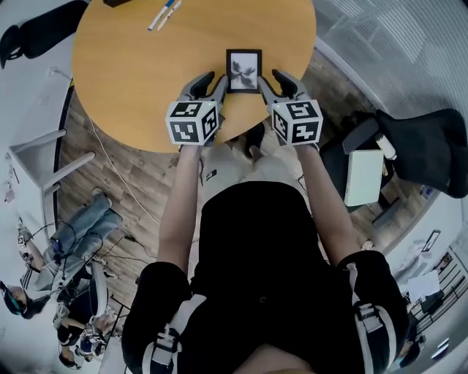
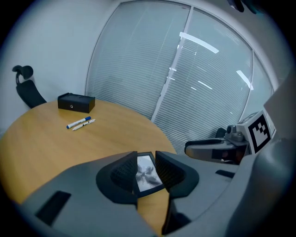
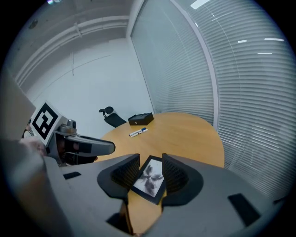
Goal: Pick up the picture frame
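The picture frame, black with a grey print, lies flat near the front edge of the round wooden table. My left gripper hovers at its lower-left corner and my right gripper at its lower-right corner, so the frame sits between the two. Both are open and hold nothing. The left gripper view shows the frame just beyond the gap of the left gripper. In the right gripper view the frame lies likewise beyond the right gripper.
Two marker pens and a black box lie at the table's far side. Black office chairs stand at the right and far left. Window blinds run behind the table.
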A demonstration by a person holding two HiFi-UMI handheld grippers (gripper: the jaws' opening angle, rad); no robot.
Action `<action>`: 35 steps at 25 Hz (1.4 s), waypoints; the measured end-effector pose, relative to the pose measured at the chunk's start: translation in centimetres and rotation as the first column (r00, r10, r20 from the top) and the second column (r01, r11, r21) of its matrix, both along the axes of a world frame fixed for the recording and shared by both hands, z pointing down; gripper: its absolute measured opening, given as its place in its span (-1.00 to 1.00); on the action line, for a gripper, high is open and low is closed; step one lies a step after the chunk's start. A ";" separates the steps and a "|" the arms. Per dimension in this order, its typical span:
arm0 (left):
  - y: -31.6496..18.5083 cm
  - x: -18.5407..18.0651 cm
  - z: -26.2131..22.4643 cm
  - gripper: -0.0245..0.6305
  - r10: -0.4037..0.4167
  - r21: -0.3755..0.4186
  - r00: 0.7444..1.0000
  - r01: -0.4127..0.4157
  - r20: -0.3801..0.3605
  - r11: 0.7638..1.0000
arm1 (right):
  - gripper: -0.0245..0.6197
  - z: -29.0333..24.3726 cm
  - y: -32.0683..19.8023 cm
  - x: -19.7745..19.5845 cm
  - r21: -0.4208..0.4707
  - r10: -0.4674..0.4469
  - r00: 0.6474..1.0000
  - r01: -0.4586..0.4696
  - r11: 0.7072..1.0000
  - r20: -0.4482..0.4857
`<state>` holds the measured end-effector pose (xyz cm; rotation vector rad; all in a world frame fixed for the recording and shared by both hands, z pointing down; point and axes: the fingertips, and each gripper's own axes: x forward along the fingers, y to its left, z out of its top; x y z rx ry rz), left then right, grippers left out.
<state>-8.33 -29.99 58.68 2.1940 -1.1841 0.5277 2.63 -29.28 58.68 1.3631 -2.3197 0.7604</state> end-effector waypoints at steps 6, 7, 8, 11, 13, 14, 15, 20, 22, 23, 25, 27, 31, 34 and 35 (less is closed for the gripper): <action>-0.5 -0.5 5.4 -0.57 0.010 -0.100 1.000 -0.010 -0.004 0.995 | -0.44 4.9 -0.5 -0.9 -0.084 0.025 0.999 -0.027 0.996 -0.022; -0.9 -0.8 6.3 -0.57 0.010 -0.117 1.000 -0.010 -0.002 0.993 | -0.44 5.7 -0.9 -1.2 -0.099 0.027 0.999 -0.030 0.995 -0.026; -1.2 -0.9 7.2 -0.57 0.012 -0.133 1.000 -0.012 0.000 0.991 | -0.44 6.4 -1.1 -1.4 -0.113 0.029 0.999 -0.033 0.993 -0.031; -1.9 -0.8 9.4 -0.57 0.027 -0.167 1.000 -0.025 0.009 0.986 | -0.44 8.5 -1.5 -1.5 -0.147 0.039 0.998 -0.044 0.988 -0.039; -2.4 -0.8 10.8 -0.57 0.040 -0.185 0.999 -0.037 0.017 0.982 | -0.44 9.9 -1.8 -1.7 -0.167 0.044 0.998 -0.051 0.985 -0.046; -2.5 -0.8 11.4 -0.57 0.047 -0.196 0.999 -0.042 0.020 0.980 | -0.44 10.5 -1.9 -1.9 -0.178 0.046 0.998 -0.054 0.983 -0.049; -2.6 -0.8 12.1 -0.57 0.052 -0.209 0.998 -0.047 0.022 0.977 | -0.44 11.1 -1.9 -2.0 -0.189 0.048 0.997 -0.057 0.980 -0.052; -3.0 -0.3 14.5 -0.57 0.076 -0.253 0.997 -0.067 0.028 0.965 | -0.44 13.4 -2.4 -2.0 -0.225 0.071 0.995 -0.084 0.971 -0.067; -3.2 -0.4 15.0 -0.57 0.082 -0.263 0.996 -0.071 0.031 0.962 | -0.44 14.2 -2.5 -2.1 -0.240 0.084 0.994 -0.099 0.966 -0.073; -3.3 -0.3 15.3 -0.57 0.084 -0.267 0.996 -0.073 0.031 0.961 | -0.43 14.6 -2.5 -2.1 -0.248 0.090 0.993 -0.106 0.963 -0.076; -3.3 0.0 15.9 -0.57 0.092 -0.272 0.995 -0.081 0.029 0.959 | -0.44 15.3 -2.5 -1.9 -0.257 0.097 0.991 -0.117 0.959 -0.088; -3.2 0.4 16.3 -0.57 0.105 -0.275 0.994 -0.094 0.026 0.957 | -0.44 15.8 -2.4 -1.7 -0.258 0.101 0.990 -0.124 0.958 -0.099; -2.8 0.9 16.7 -0.57 0.115 -0.281 0.993 -0.102 0.028 0.954 | -0.45 16.0 -2.2 -1.8 -0.259 0.106 0.989 -0.129 0.957 -0.101; -2.6 1.0 16.7 -0.57 0.103 -0.274 0.994 -0.089 0.037 0.957 | -0.53 16.1 -1.8 -1.6 -0.260 0.113 0.988 -0.137 0.956 -0.103; -2.6 1.1 16.7 -0.57 0.099 -0.272 0.994 -0.085 0.040 0.959 | -0.54 16.2 -1.7 -1.4 -0.261 0.116 0.988 -0.140 0.955 -0.104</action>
